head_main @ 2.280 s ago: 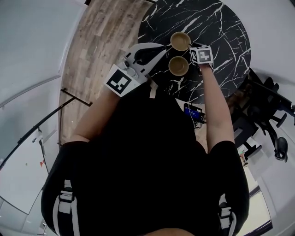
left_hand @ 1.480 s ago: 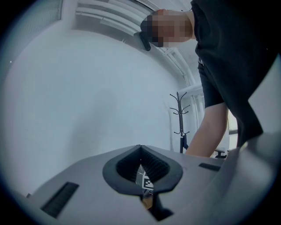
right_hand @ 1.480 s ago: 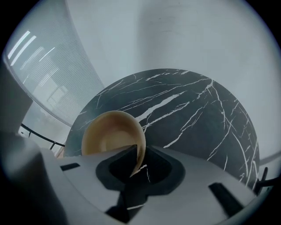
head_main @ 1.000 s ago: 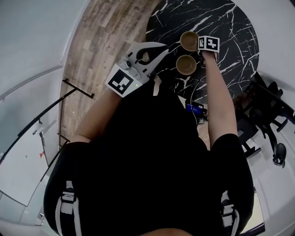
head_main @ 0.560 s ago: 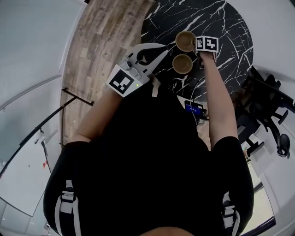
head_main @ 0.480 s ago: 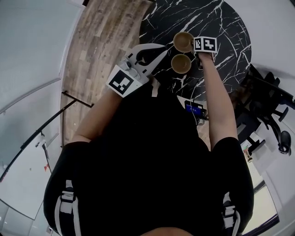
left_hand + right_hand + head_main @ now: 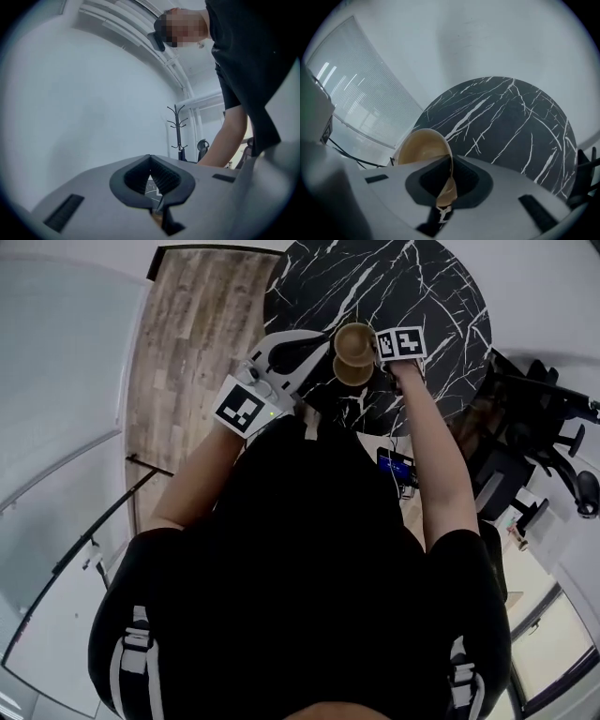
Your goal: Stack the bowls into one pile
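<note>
A tan bowl (image 7: 354, 337) (image 7: 423, 146) hangs above the round black marble table (image 7: 422, 296) (image 7: 506, 122). My right gripper (image 7: 377, 345) (image 7: 449, 161) is shut on its rim and points steeply down. In the head view this bowl overlaps the far edge of a second tan bowl (image 7: 353, 379), which stands on the table nearer to me. My left gripper (image 7: 327, 336) (image 7: 150, 159) hovers just left of both bowls. It points level with its tips together and nothing between them.
Black office chairs (image 7: 553, 456) stand to the right of the table. A small device with a blue screen (image 7: 394, 465) lies below the table's near edge. Wood flooring (image 7: 178, 352) runs to the left. A coat rack (image 7: 178, 133) stands by the far wall.
My right gripper has lifted the held bowl and carried it toward the second bowl, so the two now overlap in the head view. The left gripper has drifted slightly closer to the bowls.
</note>
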Demonstrator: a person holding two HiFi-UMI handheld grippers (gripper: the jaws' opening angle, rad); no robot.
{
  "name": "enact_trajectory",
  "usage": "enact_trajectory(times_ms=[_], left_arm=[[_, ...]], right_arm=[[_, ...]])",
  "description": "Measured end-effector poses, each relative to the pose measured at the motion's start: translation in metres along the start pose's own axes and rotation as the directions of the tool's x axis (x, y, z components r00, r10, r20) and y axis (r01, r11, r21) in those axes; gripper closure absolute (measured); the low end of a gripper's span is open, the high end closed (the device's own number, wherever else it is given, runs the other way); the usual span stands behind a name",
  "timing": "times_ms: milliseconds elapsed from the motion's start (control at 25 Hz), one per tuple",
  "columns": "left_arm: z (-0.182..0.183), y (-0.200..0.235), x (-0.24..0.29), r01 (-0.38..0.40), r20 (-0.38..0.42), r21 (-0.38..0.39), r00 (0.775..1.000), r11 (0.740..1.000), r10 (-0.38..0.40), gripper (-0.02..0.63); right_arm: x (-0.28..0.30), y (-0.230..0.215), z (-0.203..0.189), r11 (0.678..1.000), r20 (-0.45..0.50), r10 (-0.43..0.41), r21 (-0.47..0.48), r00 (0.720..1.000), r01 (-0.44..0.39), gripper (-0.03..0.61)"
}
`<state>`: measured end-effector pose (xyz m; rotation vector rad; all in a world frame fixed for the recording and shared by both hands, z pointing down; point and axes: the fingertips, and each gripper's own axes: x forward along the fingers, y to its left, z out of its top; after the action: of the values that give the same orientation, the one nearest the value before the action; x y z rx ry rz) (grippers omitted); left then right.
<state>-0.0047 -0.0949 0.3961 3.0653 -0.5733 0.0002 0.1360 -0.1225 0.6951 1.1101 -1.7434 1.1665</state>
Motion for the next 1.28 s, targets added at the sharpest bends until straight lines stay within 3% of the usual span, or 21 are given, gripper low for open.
enact_trajectory(times_ms=[400,880,1000,1120,1280], left_arm=[[0.003,-0.022,0.006,0.067,-0.011,0.018,0.998,0.998,-0.066,0.609],[0.001,-0.025,0.004,0.061,-0.031,0.018,0.998,0.998,-0.06,0.609],[0.002,-0.026,0.006,0.057,-0.034,0.019,0.998,0.998,-0.057,0.609],[0.004,-0.028,0.009,0.056,-0.034,0.028,0.998,0.998,-0.055,0.609],[0.004,-0.03,0.014,0.059,-0.036,0.016,0.998,0.998,-0.058,0.609]], right_arm=[[0.014,0.008,-0.064,1.0,-0.083,-0.008,0.012,0.996,0.009,0.566],[0.009,0.002,-0.067,0.999,-0.042,0.0,0.033,0.999,0.002,0.48],[-0.012,0.001,-0.06,1.0,0.015,0.008,0.021,1.0,-0.008,0.477],[-0.045,0.008,-0.04,0.999,0.14,0.032,-0.029,0.99,-0.028,0.477],[-0.097,0.022,-0.015,0.995,0.344,0.068,-0.087,0.937,-0.04,0.484]])
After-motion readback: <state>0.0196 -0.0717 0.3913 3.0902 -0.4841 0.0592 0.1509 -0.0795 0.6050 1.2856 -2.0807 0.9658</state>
